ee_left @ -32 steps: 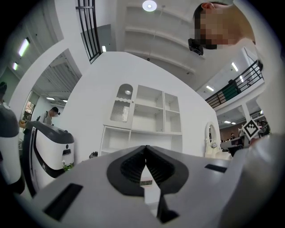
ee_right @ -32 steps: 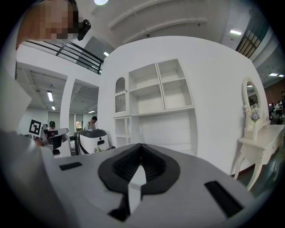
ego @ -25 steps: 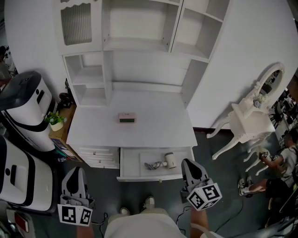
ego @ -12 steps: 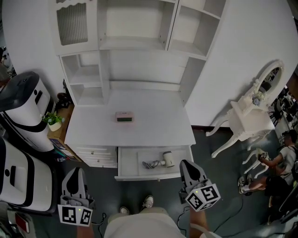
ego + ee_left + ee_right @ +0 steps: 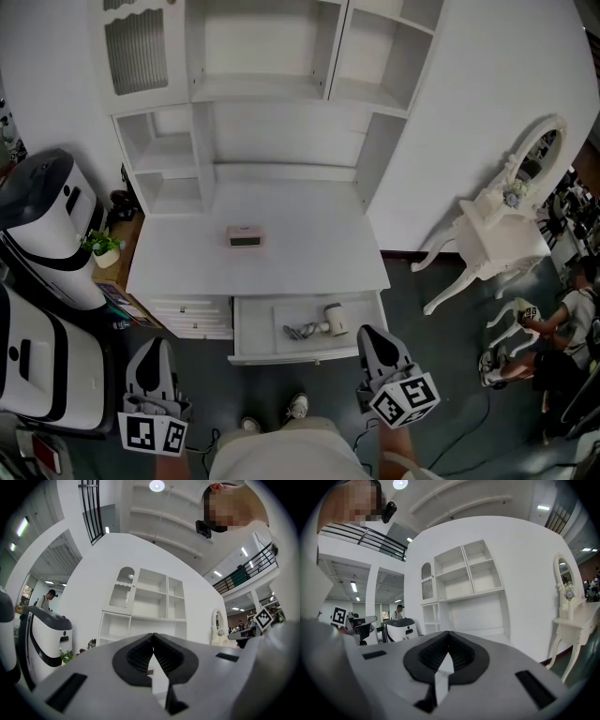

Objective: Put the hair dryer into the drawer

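The left gripper [image 5: 154,348], jaws closed on nothing, hangs near the person and well left of the open white drawer [image 5: 255,339]. It is badly placed to steady the drawer. The drawer stands pulled out from under the right half of the white desk with open hutch shelves [image 5: 178,272]. A push on only one end of the drawer front would probably skew it on its runners and jam it. A sharp push would likely send the contents sliding to the far wall. The right gripper [image 5: 367,332], jaws also shut and empty, sits just beside the near right corner of the drawer front. A careless forward move here could strike that corner, not the middle of the front. The white hair dryer with a short barrel [image 5: 330,320] already lies in the drawer, right of centre, on its side on the drawer floor. The task therefore appears complete or nearly so. From left to right, its grey cord [image 5: 299,331] is bunched in a loose coil, then comes the slim handle, then the rounded white head. The coil seems to lie wholly inside the rim. Any loop that rides up over the near edge would be pinched on closing.
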Motion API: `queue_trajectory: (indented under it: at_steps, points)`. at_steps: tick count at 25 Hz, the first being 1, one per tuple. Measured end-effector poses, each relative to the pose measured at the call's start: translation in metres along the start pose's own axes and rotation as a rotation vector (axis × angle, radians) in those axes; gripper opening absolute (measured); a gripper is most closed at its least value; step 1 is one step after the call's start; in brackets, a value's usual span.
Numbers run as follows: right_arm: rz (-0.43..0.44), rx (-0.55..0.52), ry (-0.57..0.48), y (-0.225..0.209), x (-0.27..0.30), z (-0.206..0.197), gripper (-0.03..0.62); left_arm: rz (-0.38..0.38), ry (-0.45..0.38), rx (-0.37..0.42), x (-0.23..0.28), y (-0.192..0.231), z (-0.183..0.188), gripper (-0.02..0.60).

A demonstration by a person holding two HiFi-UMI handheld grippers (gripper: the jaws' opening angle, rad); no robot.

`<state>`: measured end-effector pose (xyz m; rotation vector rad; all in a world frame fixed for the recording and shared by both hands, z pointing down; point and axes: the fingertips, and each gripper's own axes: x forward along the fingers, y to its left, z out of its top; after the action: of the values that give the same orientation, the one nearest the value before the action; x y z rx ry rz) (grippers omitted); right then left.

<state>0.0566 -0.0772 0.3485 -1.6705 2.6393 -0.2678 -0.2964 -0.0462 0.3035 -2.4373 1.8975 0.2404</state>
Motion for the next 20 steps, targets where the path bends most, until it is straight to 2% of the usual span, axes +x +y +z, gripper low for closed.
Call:
queue_trajectory:
  at_steps: [20]
  points:
    - [0.011, -0.013, 0.004, 0.0099, 0.0043, -0.0028, 0.009, 0.006, 0.006, 0.0, -0.0047, 0.0032, -0.0001, 0.017]
